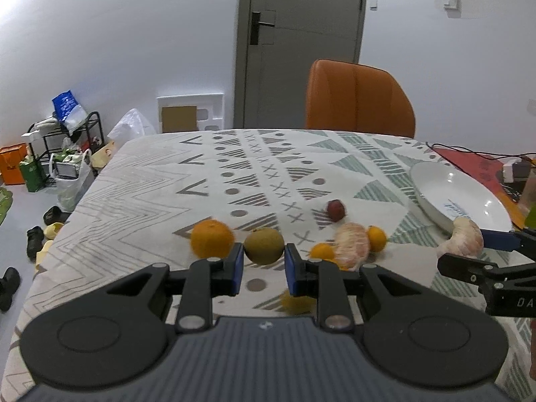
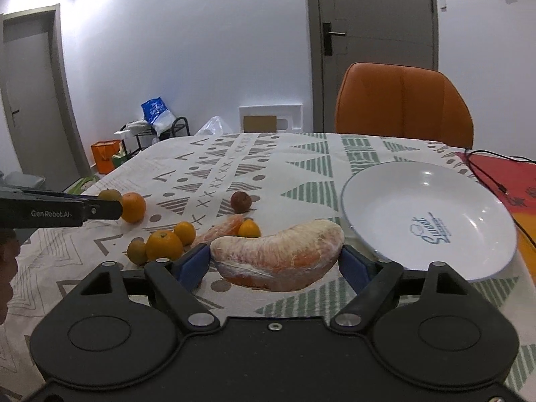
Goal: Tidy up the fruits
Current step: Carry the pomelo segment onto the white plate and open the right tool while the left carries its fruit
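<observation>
Fruits are scattered across the lower middle of both views on the patterned counter, with a white plate off to the right that looks like the obvious place for them. The right gripper has its jaws spread wide around a big peeled pomelo segment, one pad at each end, and whether they're actually pressing it yet is hard to tell. That piece is going to be soft and membrane-y, probably squishy if pinched hard, so a gentle grip across the thick middle seems smarter than the tapered tips. In the left wrist view the left gripper sits with its jaws at a medium gap either side of a greenish-brown round fruit, close but maybe not quite clamped. That one looks firm and smooth, so it could roll or squirt out; taking it at its widest point would be best. An orange sits just left of it, and a second pomelo segment, small oranges and a dark red fruit lie further right.
</observation>
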